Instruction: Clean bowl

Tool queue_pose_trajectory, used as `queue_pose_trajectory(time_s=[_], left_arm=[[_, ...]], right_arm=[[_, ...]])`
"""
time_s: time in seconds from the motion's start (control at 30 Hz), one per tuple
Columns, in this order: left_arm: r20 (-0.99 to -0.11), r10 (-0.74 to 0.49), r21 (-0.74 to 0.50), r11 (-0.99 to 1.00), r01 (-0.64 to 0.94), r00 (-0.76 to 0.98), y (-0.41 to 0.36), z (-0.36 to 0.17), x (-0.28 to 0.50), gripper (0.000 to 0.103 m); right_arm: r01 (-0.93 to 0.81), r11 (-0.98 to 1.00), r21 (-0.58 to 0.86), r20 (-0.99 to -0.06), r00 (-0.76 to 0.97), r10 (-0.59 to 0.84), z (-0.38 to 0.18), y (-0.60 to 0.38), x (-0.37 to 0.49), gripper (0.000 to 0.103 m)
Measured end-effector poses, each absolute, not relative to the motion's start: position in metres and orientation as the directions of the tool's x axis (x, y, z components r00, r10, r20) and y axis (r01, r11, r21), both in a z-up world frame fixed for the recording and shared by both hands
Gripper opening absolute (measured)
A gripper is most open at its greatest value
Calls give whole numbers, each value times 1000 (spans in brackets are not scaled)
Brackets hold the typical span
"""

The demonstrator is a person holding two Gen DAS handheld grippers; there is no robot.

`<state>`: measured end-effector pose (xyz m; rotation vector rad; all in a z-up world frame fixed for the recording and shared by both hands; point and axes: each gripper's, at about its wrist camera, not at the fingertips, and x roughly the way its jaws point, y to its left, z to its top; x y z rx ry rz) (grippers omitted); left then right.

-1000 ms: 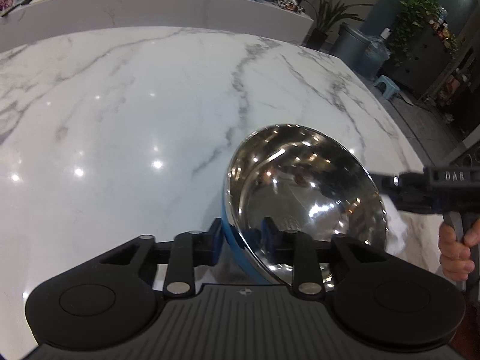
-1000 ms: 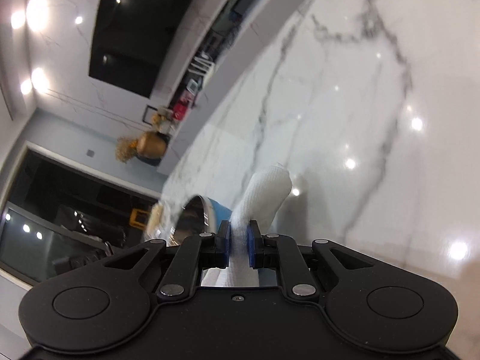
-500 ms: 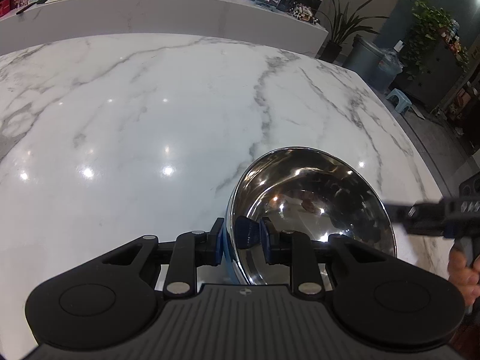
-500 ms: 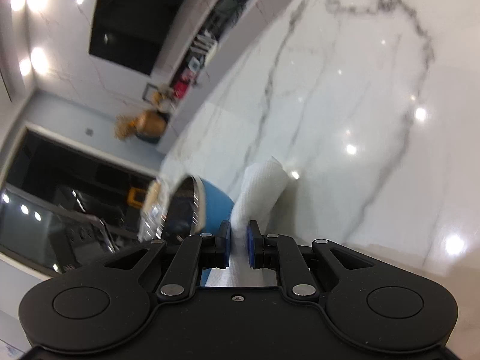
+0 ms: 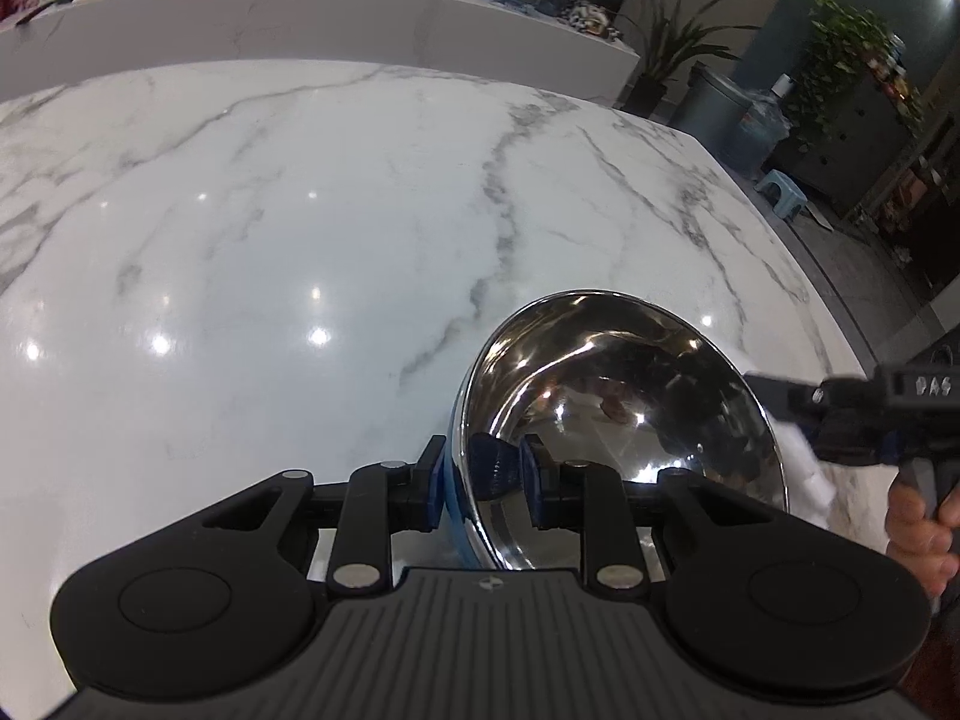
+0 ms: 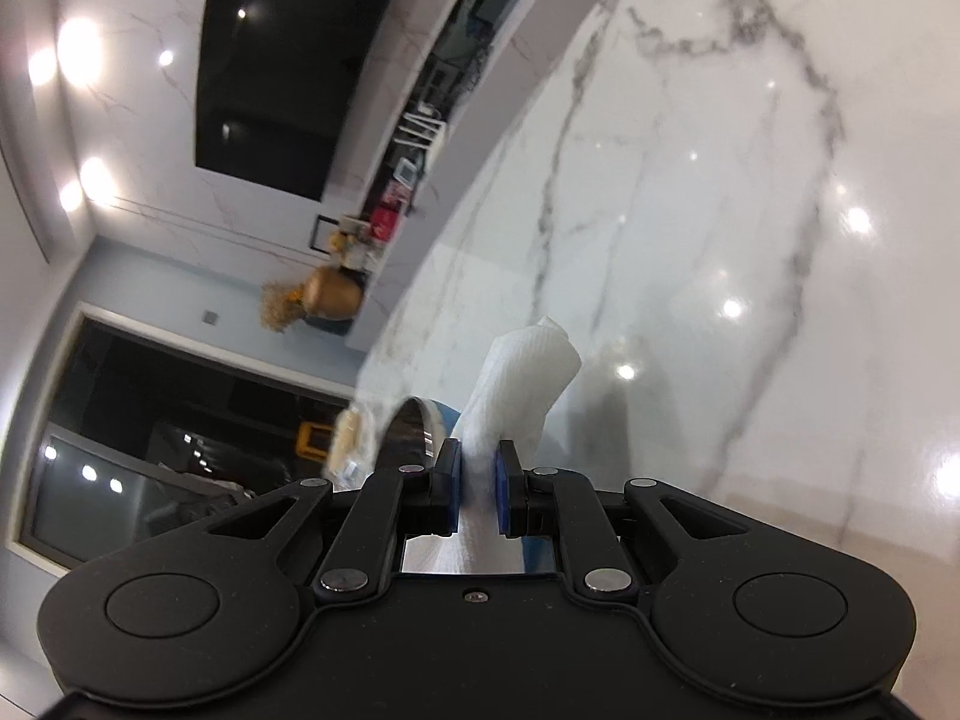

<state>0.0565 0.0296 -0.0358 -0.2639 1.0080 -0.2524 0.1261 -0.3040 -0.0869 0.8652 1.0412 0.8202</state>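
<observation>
Compared with a second ago, the bowl (image 5: pixel 618 420) sits lower on the marble table (image 5: pixel 300 210), and the left gripper (image 5: pixel 485 483) has just been opening; its pads stand apart from the rim between them. The right gripper (image 6: pixel 478 489) pinches the paper towel (image 6: pixel 522 378) just beside the bowl. With so loose a hold, wiping pressure may push the bowl sideways or tip it.

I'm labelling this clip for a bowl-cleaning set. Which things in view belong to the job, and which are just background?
Part of the job:
- steel bowl, its rim between the left tongs, which have just been opening
- white paper towel, pinched in the right tongs

Just there:
- marble table
- potted plants
- grey bin
- blue stool
</observation>
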Motion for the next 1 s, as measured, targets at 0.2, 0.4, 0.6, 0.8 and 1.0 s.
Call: queue_pose_trajectory(time_s=[0.2, 0.4, 0.6, 0.8, 1.0], left_arm=[[-820, -320, -365, 931, -4, 475, 35, -38, 52, 36], [-827, -289, -348, 937, -36, 483, 38, -38, 51, 36], [-813, -288, -335, 942, -2, 507, 36, -36, 55, 25], [-795, -295, -321, 946, 44, 530, 35, -35, 58, 24], [-780, -324, -321, 942, 103, 536, 28, -32, 60, 21]], right_arm=[[-169, 491, 854, -449, 237, 862, -94, -291, 124, 11], [-181, 514, 839, -473, 225, 852, -95, -286, 123, 11], [-191, 518, 834, -476, 229, 849, -92, -277, 127, 11], [-202, 467, 861, -399, 300, 866, -79, -292, 128, 11], [-217, 386, 897, -302, 336, 892, -74, -304, 125, 11]])
